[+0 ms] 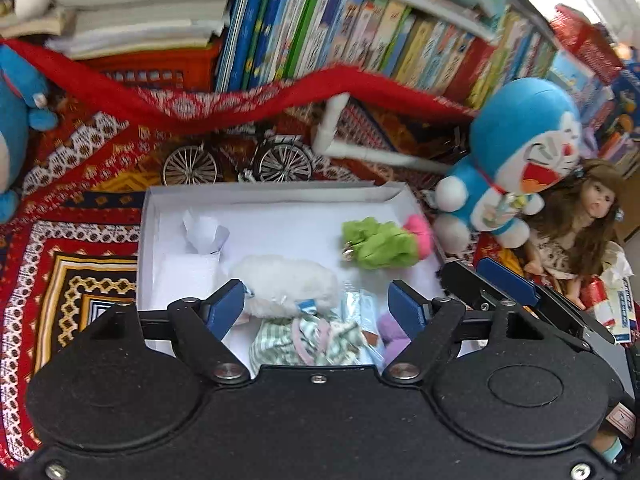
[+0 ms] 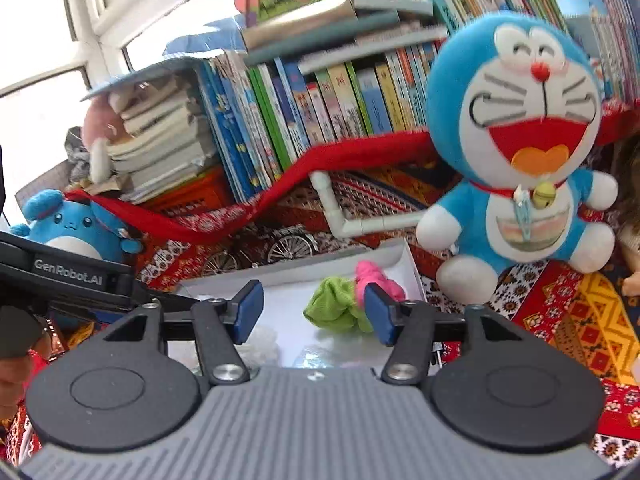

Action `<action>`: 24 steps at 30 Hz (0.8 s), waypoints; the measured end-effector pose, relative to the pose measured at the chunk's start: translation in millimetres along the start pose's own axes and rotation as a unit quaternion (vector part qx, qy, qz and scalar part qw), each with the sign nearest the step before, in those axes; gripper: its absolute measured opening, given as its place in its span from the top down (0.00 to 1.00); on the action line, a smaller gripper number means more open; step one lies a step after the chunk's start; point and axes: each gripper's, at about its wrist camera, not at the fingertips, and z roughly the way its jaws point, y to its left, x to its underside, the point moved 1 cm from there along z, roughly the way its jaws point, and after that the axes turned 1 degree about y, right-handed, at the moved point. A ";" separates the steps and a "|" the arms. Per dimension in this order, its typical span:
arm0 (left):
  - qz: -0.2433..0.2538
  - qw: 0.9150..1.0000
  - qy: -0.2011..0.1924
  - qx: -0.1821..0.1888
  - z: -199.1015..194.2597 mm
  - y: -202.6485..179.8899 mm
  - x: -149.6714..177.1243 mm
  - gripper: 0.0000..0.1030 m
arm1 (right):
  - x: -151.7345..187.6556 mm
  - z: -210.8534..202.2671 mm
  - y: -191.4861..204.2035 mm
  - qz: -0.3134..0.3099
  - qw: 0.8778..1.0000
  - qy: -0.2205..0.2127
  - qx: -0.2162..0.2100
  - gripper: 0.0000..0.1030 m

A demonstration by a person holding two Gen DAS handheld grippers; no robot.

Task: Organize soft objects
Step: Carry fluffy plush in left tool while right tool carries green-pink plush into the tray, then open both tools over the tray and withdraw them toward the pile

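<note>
A white box (image 1: pixel 154 216) lies on the patterned cloth and holds soft things: a white fluffy toy (image 1: pixel 286 284), a green and pink plush (image 1: pixel 380 242), a striped green cloth item (image 1: pixel 308 338) and a purple piece (image 1: pixel 392 330). My left gripper (image 1: pixel 318 306) is open and empty, low over the box's near end, its jaws either side of the white toy. My right gripper (image 2: pixel 314 312) is open and empty above the box (image 2: pixel 394 258), near the green and pink plush (image 2: pixel 340 304). A Doraemon plush (image 2: pixel 516 148) sits right of the box; it also shows in the left wrist view (image 1: pixel 516 160).
A long-haired doll (image 1: pixel 580 228) sits at the far right. A second blue plush (image 2: pixel 72 228) stands at the left. A model bicycle (image 1: pixel 240 160), a white pipe (image 1: pixel 360 148) and a red cloth band (image 1: pixel 224 108) lie behind the box, before rows of books (image 1: pixel 360 32).
</note>
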 end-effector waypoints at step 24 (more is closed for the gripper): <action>0.089 0.980 -0.170 0.046 -112.9 -47.1 138.7 0.12 | 58.8 -134.9 16.3 -0.105 0.988 -0.116 0.003 0.00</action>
